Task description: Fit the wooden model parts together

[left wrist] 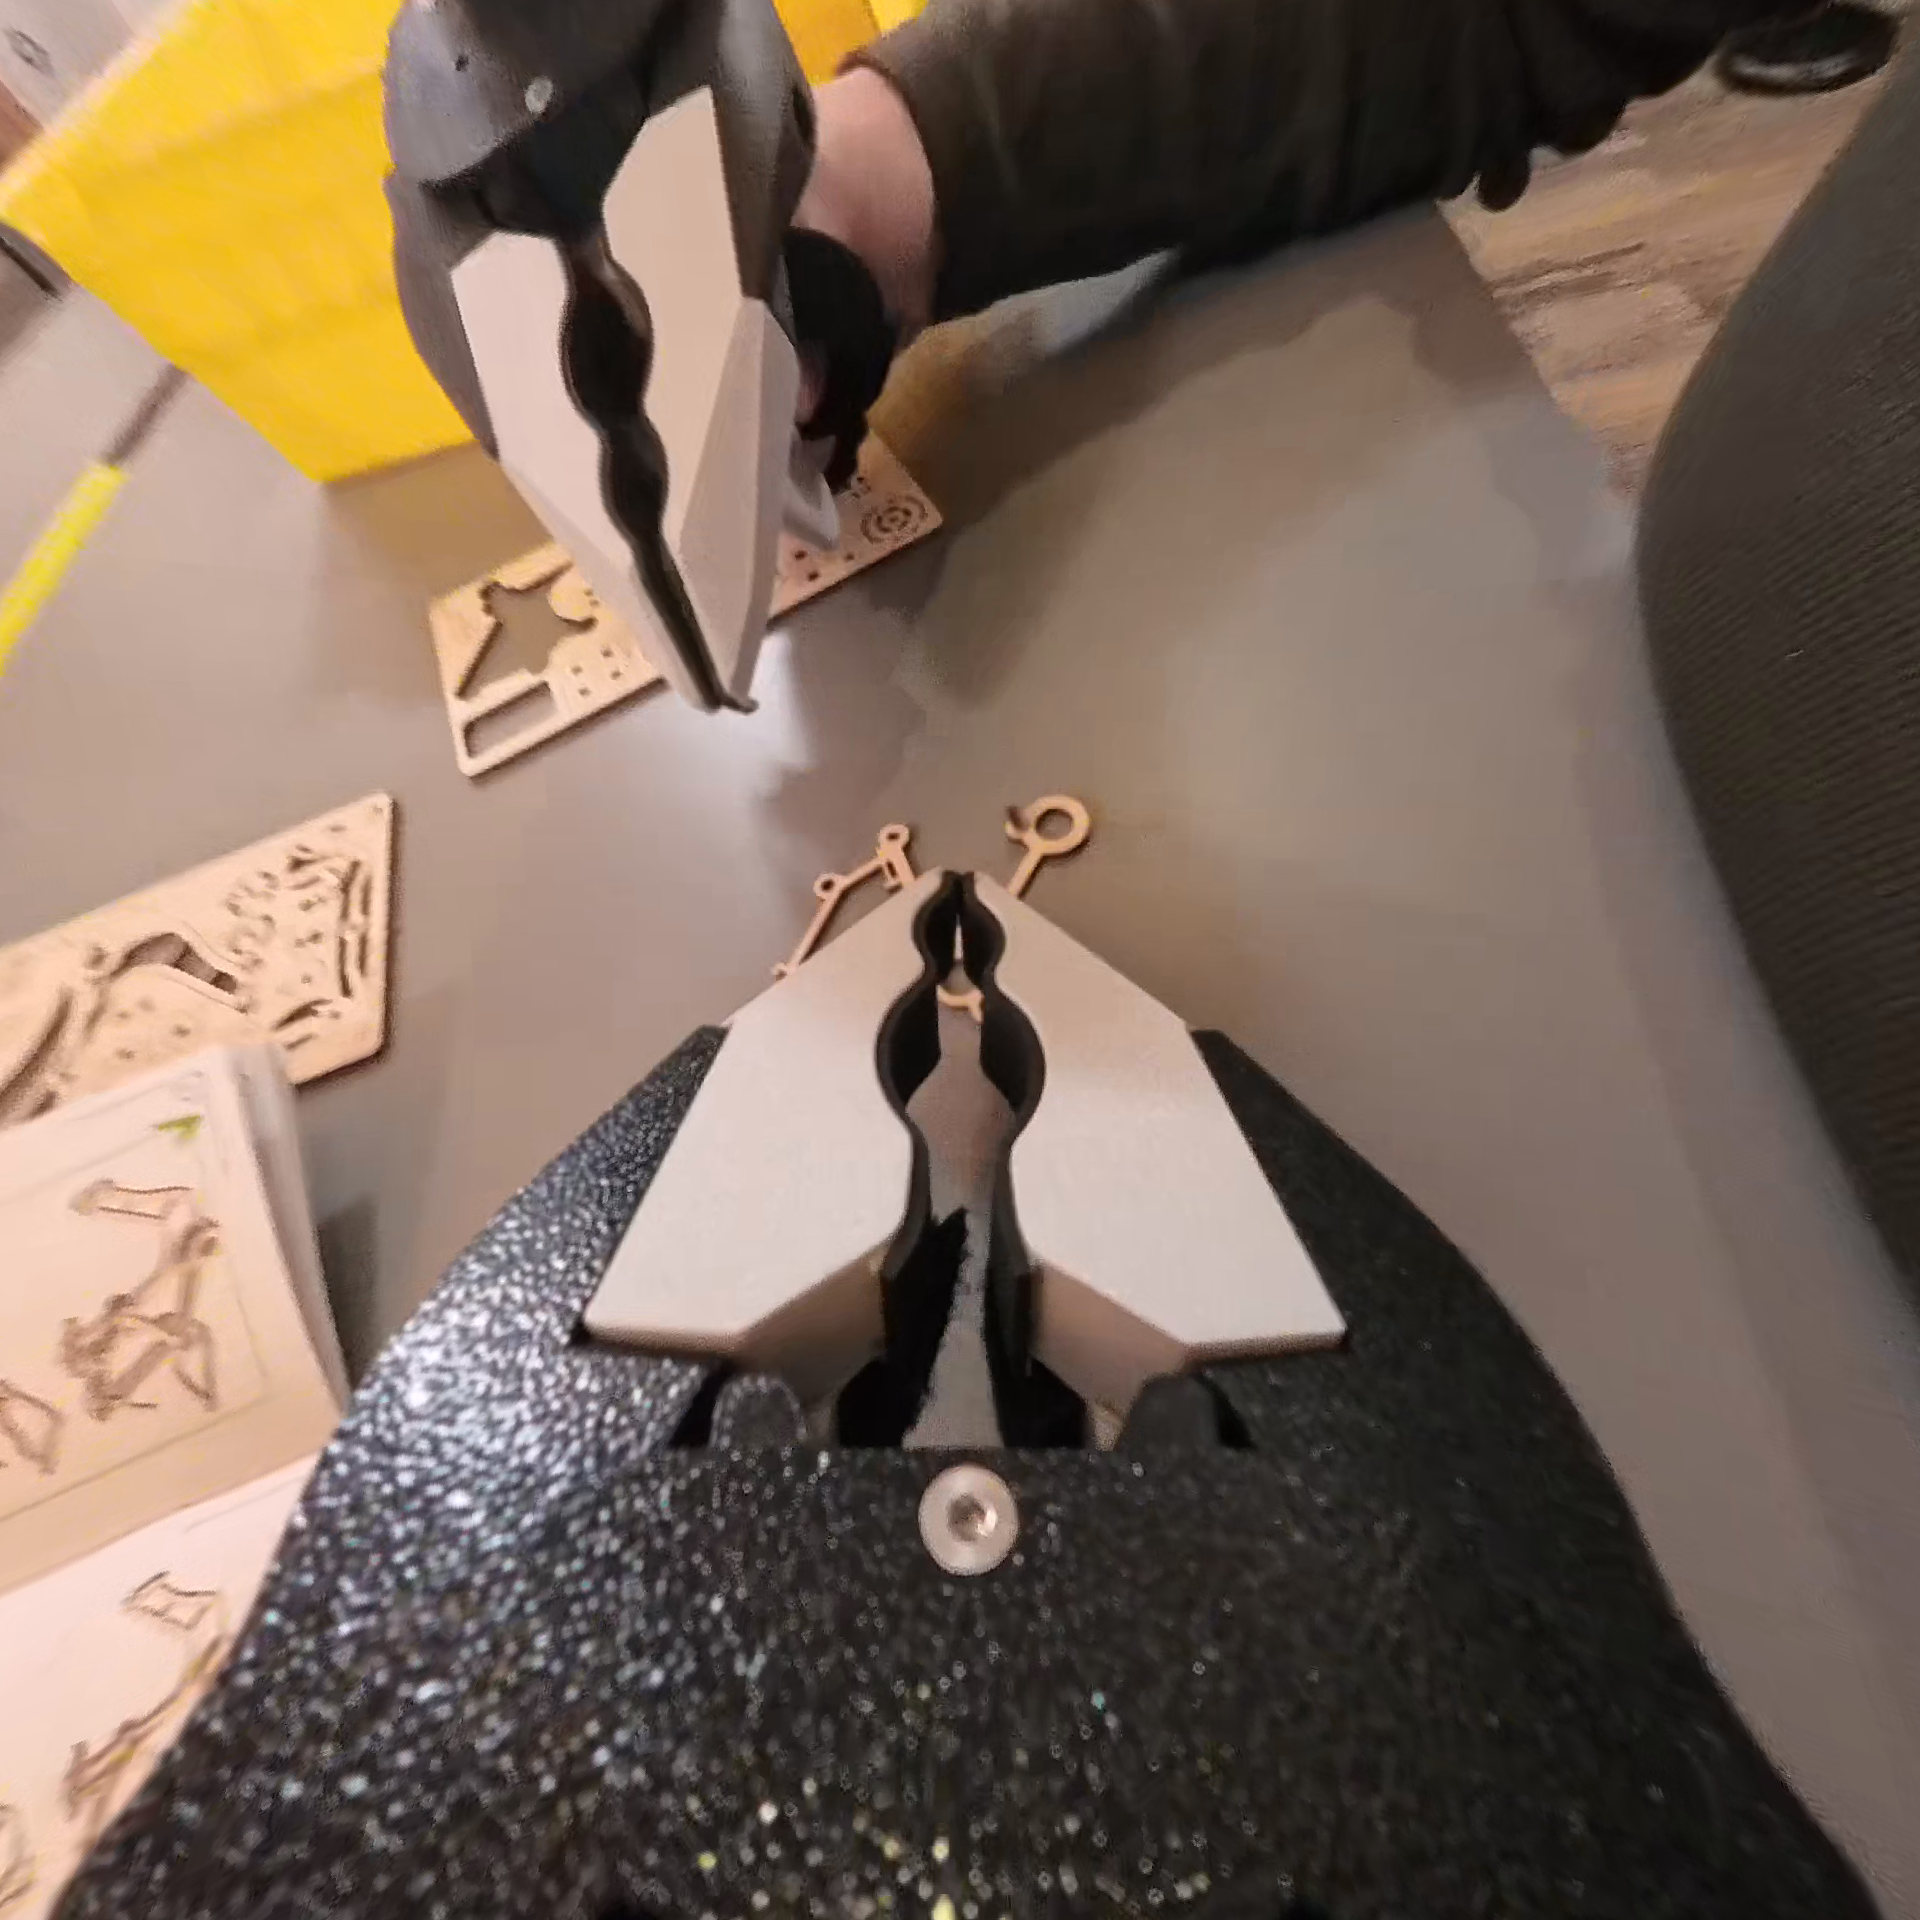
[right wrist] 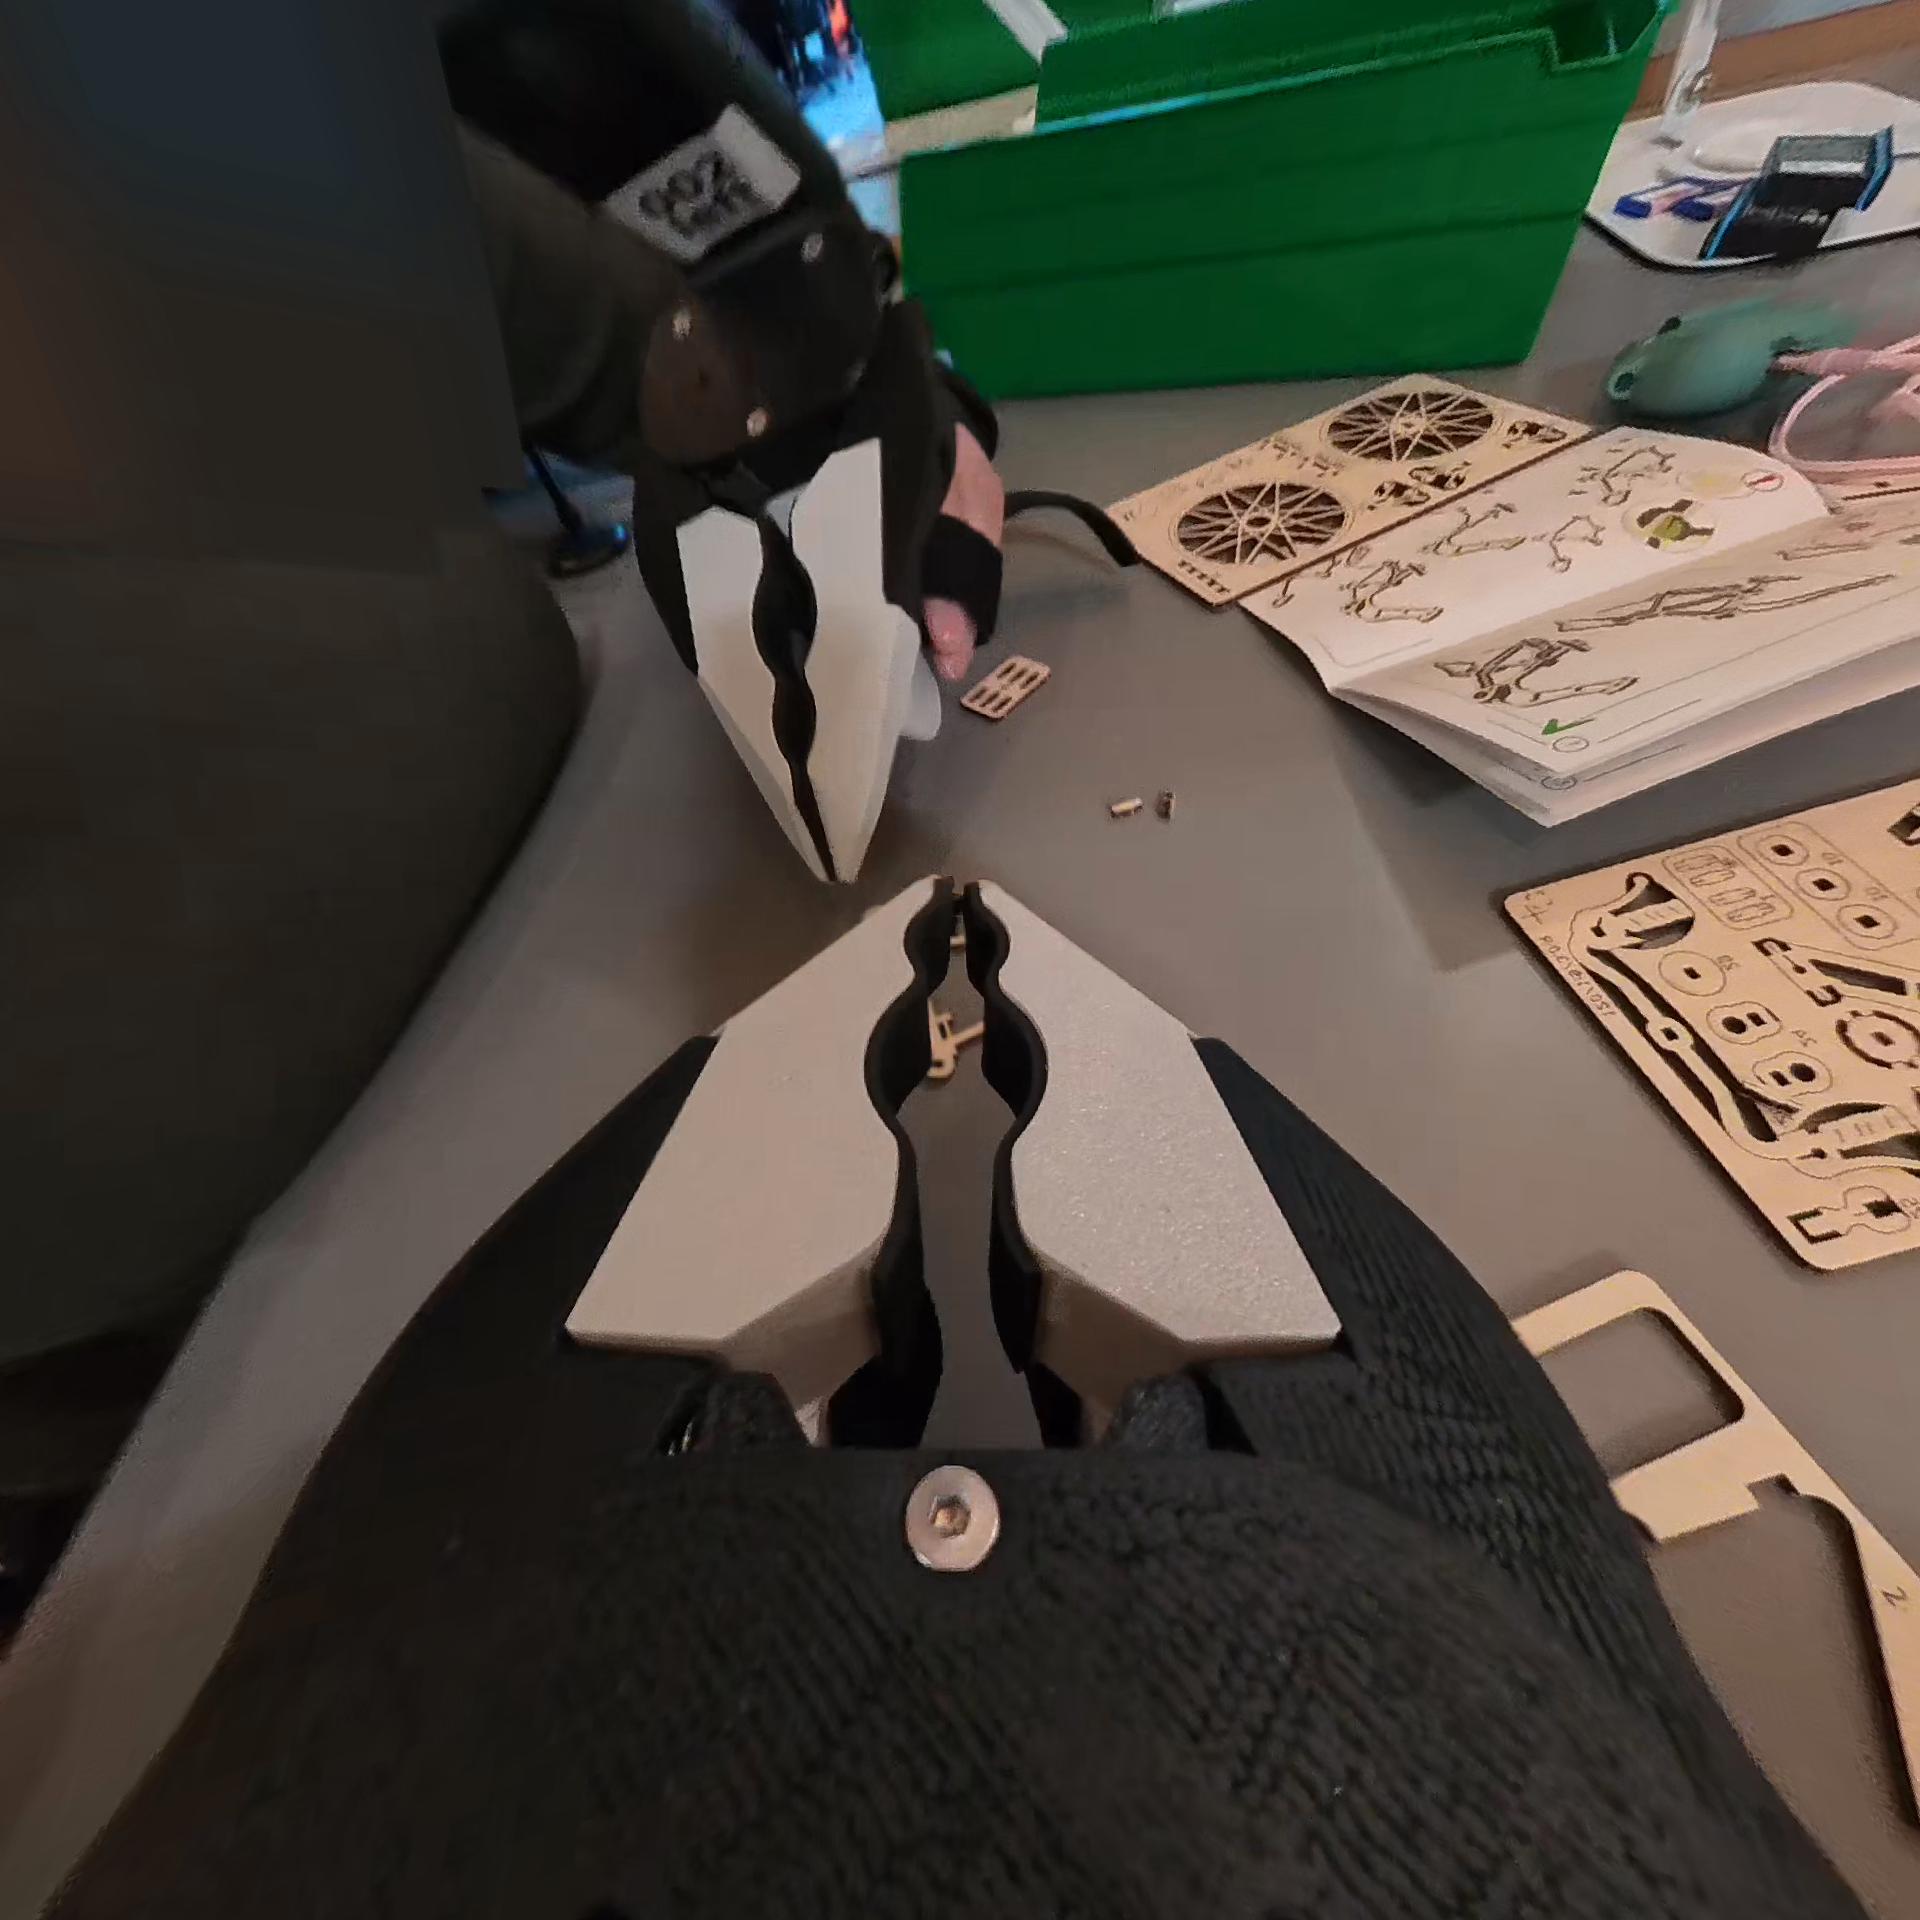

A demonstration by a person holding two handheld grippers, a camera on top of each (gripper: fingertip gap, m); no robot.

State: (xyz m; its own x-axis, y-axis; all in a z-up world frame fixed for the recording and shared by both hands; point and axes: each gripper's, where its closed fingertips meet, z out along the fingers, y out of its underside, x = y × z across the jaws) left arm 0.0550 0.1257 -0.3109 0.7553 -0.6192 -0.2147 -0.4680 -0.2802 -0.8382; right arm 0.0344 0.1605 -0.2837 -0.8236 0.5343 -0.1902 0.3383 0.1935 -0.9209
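Two thin wooden model parts lie on the grey table: a linkage strip and a ring-ended piece. My left gripper is shut, its tips just over these parts; a bit of wood shows on the table through the slot behind the tips. It also shows in the right wrist view, with its fingers together. My right gripper is shut and hovers over the same parts; wood shows below it through its slot. In the left wrist view it hangs shut above the table.
Punched wooden sheets, an open instruction booklet, a small grid piece and two tiny pegs lie around. A yellow bin, a green bin and a dark curved chair back border the table.
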